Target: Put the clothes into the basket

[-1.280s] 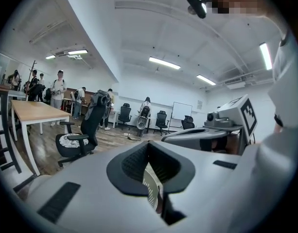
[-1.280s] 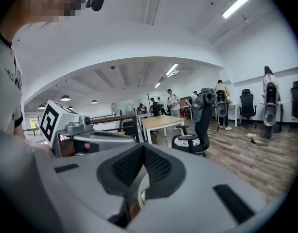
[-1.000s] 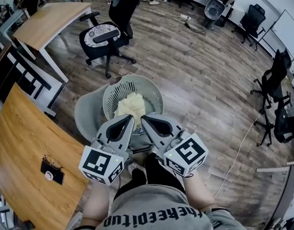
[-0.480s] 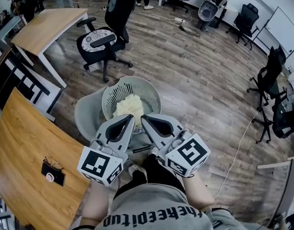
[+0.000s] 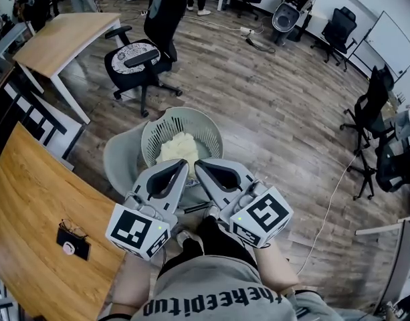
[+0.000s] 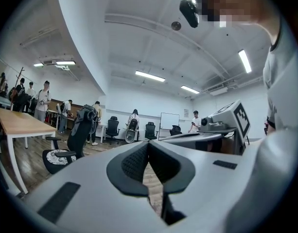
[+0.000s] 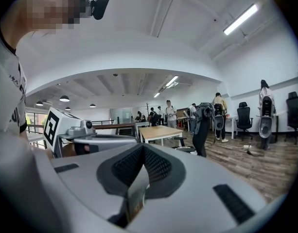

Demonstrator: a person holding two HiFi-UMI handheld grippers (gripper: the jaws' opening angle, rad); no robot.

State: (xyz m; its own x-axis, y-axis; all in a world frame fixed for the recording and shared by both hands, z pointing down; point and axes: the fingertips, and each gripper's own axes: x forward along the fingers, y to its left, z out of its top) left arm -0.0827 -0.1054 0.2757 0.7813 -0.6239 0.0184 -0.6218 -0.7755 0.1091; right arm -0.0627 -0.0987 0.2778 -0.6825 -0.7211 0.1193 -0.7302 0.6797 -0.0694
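I hold the left gripper (image 5: 183, 164) and the right gripper (image 5: 199, 164) side by side in front of my torso, both pointing about level, their tips angled toward each other and close together. Each gripper's jaws are pressed together with nothing between them. My left forearm (image 5: 132, 281) and right forearm (image 5: 277, 273) reach forward behind them.

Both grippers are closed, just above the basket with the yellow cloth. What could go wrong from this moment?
The pale green slotted plastic basket seems to rest on a grey chair seat; a bump from either gripper could tip it.
The left gripper and right gripper, both shut and empty, are very near each other and might collide.
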